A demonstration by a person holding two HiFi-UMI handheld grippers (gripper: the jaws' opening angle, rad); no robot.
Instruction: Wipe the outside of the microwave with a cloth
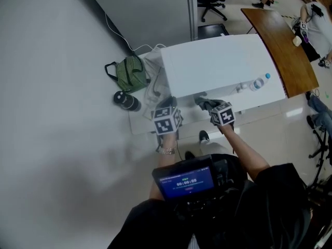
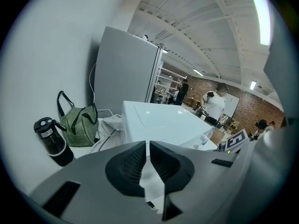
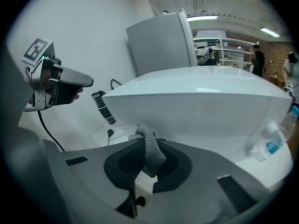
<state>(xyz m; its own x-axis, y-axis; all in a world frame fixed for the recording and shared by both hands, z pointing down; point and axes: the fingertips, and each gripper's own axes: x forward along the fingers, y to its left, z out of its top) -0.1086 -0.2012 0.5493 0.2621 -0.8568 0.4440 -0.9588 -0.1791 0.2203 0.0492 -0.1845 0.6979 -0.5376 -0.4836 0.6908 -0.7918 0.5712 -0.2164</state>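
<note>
Nearest the camera on the person's right gripper (image 3: 147, 143), the two dark jaws are pinched on a small grey fleecy cloth (image 3: 152, 157). The cloth stands up out of the jaws in a folded hump and is held just in front of the large white box-shaped microwave (image 3: 201, 106), not visibly touching it. It looks soft, light and limp. It would likely flop or slip if held by an edge, so the present hold across its bunched middle seems sound, leaving the free fold to press flat on the casing.

Beside it, the left gripper (image 2: 147, 146) has its jaws pressed almost together with only a thin slit between them and nothing in it.

The microwave rests on a white table (image 1: 139, 124). Its casing looks smooth, hard and glossy, and probably slippery under a dry cloth. No view shows what is inside it.

To the microwave's right lies a clear plastic water bottle with a blue cap (image 3: 272, 143). Its fill level cannot be judged.

To the left, near the wall, is a black cylindrical flask with its lid on (image 2: 51, 141), contents hidden. Just behind that is a green-and-white striped fabric bag with black handles (image 2: 80, 125), and nothing inside it can be seen.

Farther back stands a tall grey cabinet (image 2: 124, 73).
</note>
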